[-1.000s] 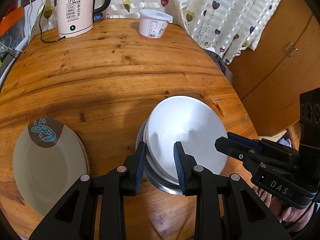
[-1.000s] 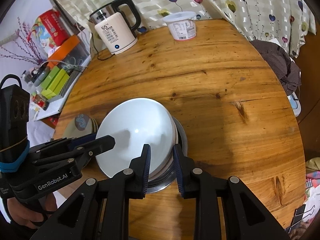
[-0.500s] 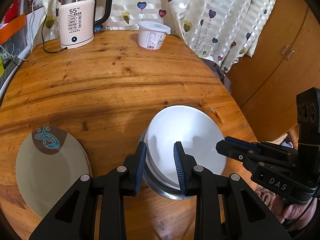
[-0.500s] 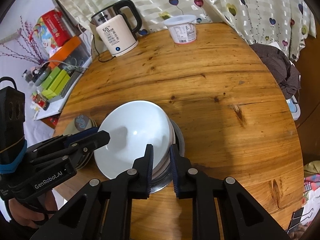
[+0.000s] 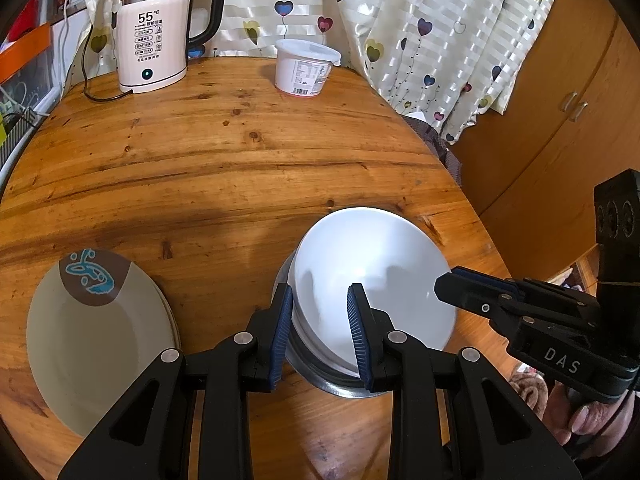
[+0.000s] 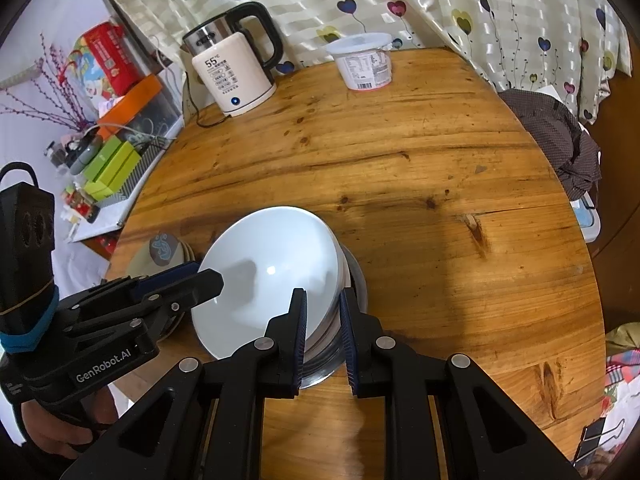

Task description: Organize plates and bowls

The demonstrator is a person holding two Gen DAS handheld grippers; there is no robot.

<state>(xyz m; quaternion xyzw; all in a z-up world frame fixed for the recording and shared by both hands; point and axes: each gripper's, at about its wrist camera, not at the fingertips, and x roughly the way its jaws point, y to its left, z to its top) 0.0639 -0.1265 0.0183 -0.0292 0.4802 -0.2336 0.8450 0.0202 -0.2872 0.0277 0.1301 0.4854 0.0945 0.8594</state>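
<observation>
— Where is the white bowl (image 5: 372, 276) found relative to the fingers?
— It is gripped from two sides. Its near left rim is held between the blue pads of the left gripper (image 5: 318, 334), and its right rim is straddled by the right gripper (image 6: 323, 336), whose jaws have just been closing and are now pressed onto the stacked rims, with only a narrow gap left.
— How is the bowl described?
— It is seen as plain, glossy and white, tilted, and nested on other white bowls inside a steel bowl (image 5: 340, 380). The stack is set near the front edge of the round wooden table (image 5: 224, 152).
— What is seen beside it?
— A stack of beige plates (image 5: 88, 356), marked by a brown patch with a blue figure, is lain to the left, apart from the bowls. A kettle (image 5: 154, 36) and a white tub (image 5: 304, 68) are placed at the far edge.
</observation>
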